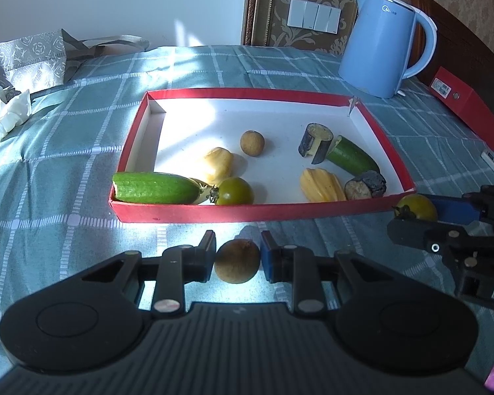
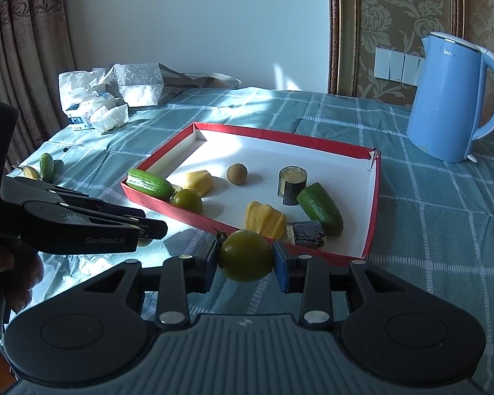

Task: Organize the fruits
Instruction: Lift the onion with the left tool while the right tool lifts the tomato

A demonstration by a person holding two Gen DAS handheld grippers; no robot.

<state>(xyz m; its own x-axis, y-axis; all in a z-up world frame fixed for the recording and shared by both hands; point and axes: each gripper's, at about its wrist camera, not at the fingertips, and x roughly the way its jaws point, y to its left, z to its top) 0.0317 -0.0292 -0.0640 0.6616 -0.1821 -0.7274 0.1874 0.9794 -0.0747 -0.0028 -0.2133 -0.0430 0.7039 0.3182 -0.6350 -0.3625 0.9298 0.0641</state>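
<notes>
A red-rimmed white tray lies on the checked cloth. In it are a cucumber piece, a green tomato, yellow jackfruit pieces, a brown longan, aubergine chunks and another cucumber piece. My left gripper is shut on a brown longan just in front of the tray's near rim. My right gripper is shut on a green tomato at the tray's near corner; it also shows in the left wrist view as the tomato.
A blue kettle stands behind the tray on the right. A red box lies at the table's right edge. Tissue bags and wrappers sit far left. A small cucumber and a yellow piece lie near the left edge.
</notes>
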